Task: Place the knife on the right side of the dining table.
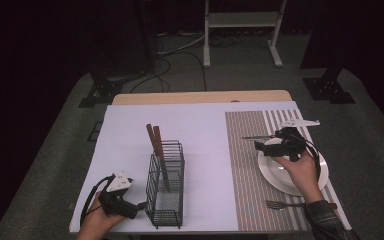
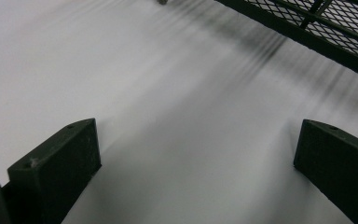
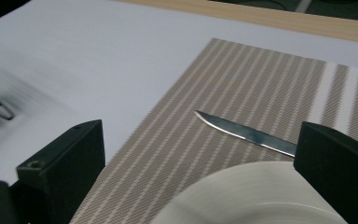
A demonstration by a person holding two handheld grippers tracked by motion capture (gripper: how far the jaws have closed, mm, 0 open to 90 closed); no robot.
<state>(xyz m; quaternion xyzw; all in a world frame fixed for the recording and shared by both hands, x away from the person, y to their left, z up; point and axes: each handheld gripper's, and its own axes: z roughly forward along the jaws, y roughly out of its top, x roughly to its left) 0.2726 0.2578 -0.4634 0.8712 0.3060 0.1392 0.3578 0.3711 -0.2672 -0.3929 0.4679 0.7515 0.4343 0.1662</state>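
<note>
A black wire basket point(image 1: 166, 200) stands left of centre on the white table cover, and two wooden-handled utensils point(image 1: 156, 142) lean in it. On the striped placemat point(image 1: 247, 165) at right sits a white plate point(image 1: 280, 175). A knife point(image 1: 252, 137) lies just beyond the plate, and a fork point(image 1: 292, 204) lies on its near side. My right gripper point(image 1: 258, 145) hovers over the plate's far-left rim, open and holding nothing. In the right gripper view its gripper point(image 3: 200, 130) faces the knife blade point(image 3: 242, 131) and the plate point(image 3: 261, 196). My left gripper point(image 1: 139, 205) rests by the basket's near-left corner, open point(image 2: 198, 128) over bare cover.
The basket's mesh wall point(image 2: 317, 28) runs across the upper right of the left gripper view. The table's wooden far edge point(image 1: 200, 97) shows beyond the cover. A white stand point(image 1: 242, 30) and cables are on the floor behind the table.
</note>
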